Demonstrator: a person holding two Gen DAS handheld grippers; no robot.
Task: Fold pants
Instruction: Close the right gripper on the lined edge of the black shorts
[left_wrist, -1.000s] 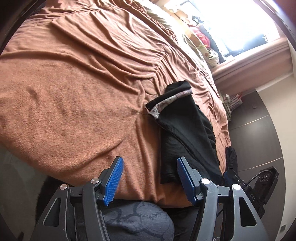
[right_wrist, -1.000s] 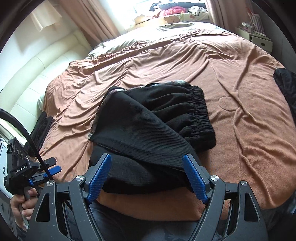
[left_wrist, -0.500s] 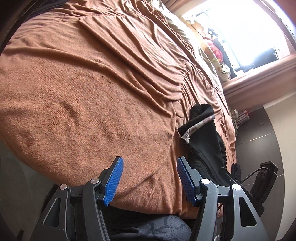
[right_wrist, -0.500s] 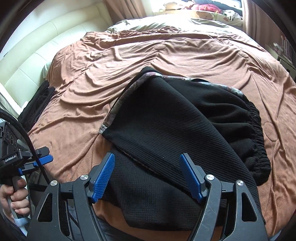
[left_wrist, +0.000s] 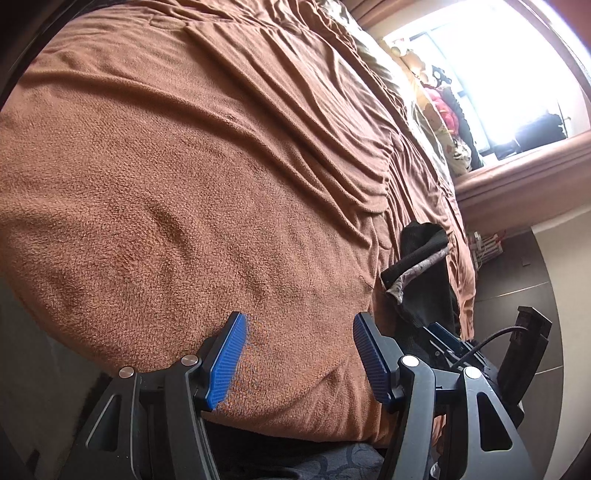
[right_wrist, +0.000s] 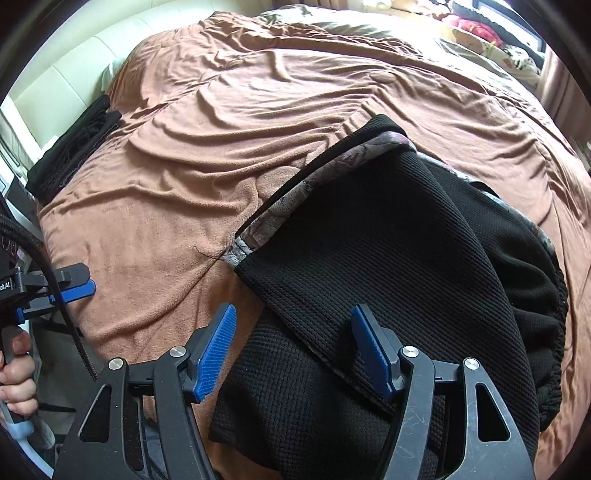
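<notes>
**Both grippers released, pants at near bed edge**

Right gripper (right_wrist: 291, 347) jaws spread, holding nothing, hovering over black pants (right_wrist: 388, 258). Pants lie folded on brown blanket (right_wrist: 221, 129), patterned trim (right_wrist: 295, 199) showing on one edge. Left gripper (left_wrist: 297, 354) also spread and holding nothing, over bare blanket (left_wrist: 184, 166); pants (left_wrist: 421, 266) off to its right. Dark folded cloth (right_wrist: 70, 147) at far left edge.

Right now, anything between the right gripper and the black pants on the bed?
Nothing visible. The right gripper is open right over the black ribbed-knit pants lying on the brown fleece blanket; only pants fabric shows between its blue pads.
</notes>
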